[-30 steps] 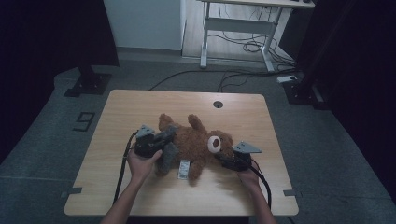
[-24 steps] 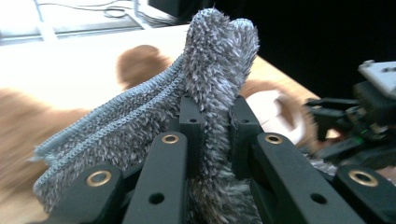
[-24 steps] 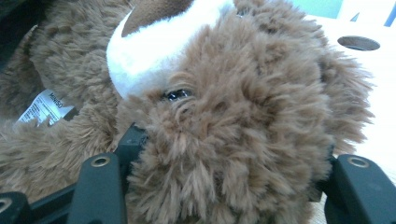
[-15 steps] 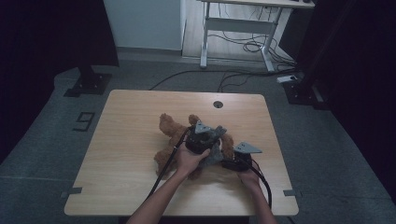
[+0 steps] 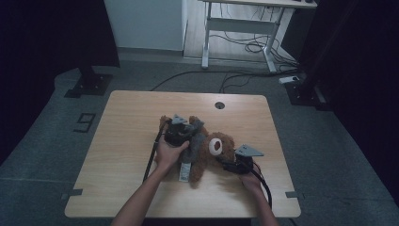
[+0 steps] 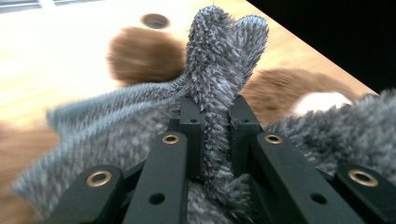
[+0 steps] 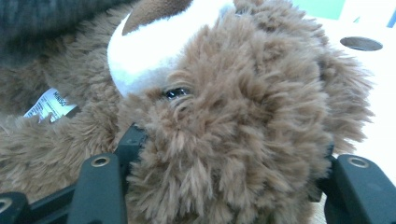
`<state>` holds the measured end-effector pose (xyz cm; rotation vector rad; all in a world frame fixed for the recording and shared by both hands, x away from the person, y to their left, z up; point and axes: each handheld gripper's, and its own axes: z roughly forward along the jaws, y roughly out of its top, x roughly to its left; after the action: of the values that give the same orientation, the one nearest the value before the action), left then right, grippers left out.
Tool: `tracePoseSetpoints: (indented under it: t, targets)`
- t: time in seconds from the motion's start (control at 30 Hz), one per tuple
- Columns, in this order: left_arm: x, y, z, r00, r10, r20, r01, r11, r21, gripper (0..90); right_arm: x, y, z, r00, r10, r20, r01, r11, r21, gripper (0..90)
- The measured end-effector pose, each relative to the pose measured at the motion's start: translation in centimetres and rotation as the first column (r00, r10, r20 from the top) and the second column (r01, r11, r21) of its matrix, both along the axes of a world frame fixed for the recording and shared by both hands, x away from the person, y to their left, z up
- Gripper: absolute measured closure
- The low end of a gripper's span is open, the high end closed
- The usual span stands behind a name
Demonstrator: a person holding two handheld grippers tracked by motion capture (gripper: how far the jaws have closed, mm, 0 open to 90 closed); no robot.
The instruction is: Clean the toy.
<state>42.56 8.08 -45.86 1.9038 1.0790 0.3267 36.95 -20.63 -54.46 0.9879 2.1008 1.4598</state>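
Note:
A brown teddy bear point(image 5: 210, 162) lies on the wooden table point(image 5: 127, 117), its head point(image 5: 220, 145) toward the right. A grey fuzzy cloth point(image 5: 199, 137) drapes over its body. My left gripper point(image 5: 184, 126) sits above the bear's upper body and is shut on a raised fold of that grey cloth point(image 6: 219, 60); the fold stands up between the pads of the left gripper point(image 6: 215, 116). My right gripper point(image 5: 229, 165) is at the bear's head, and in its own view the right gripper point(image 7: 229, 158) has its jaws pressed on either side of the furry head point(image 7: 243, 93).
A white label point(image 5: 184, 170) hangs from the bear toward the table's near edge. A round cable hole point(image 5: 219, 105) lies at the far side of the table. Cables trail from both grippers toward the person. A desk frame point(image 5: 237, 28) stands on the floor beyond.
The left hand swung from the bear's left side to the right over its body, then came part way back left with the grey cloth. The right hand kept still.

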Motion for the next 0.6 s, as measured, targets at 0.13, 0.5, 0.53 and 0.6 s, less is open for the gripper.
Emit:
tracePoseSetpoints:
  t: [0.13, 0.5, 0.53, 0.6]
  targets:
    - [0.6, 2.3, -0.5, 0.9981, 0.059, -0.016, -0.059, 0.9982, -0.004, 79.0, 0.0, 0.0, 0.0, 1.0, -0.001, 0.0, 0.001, 1.0, 0.0, 38.2]
    - [1.3, 7.6, -1.8, 0.9792, 0.193, -0.064, -0.191, 0.9811, 0.029, 79.1, 0.0, 0.0, 0.0, 1.0, -0.002, 0.001, 0.002, 1.0, 0.005, 38.1]
    - [1.2, 7.8, -1.7, 0.9791, 0.194, -0.062, -0.192, 0.9809, 0.03, 79.1, 0.0, 0.0, 0.0, 1.0, -0.002, 0.001, 0.002, 1.0, 0.006, 38.1]
    - [0.8, 7.8, -1.1, 0.9806, 0.19, -0.048, -0.189, 0.9817, 0.019, 79.2, 0.0, 0.0, 0.0, 1.0, -0.003, 0.0, 0.003, 1.0, 0.006, 38.1]
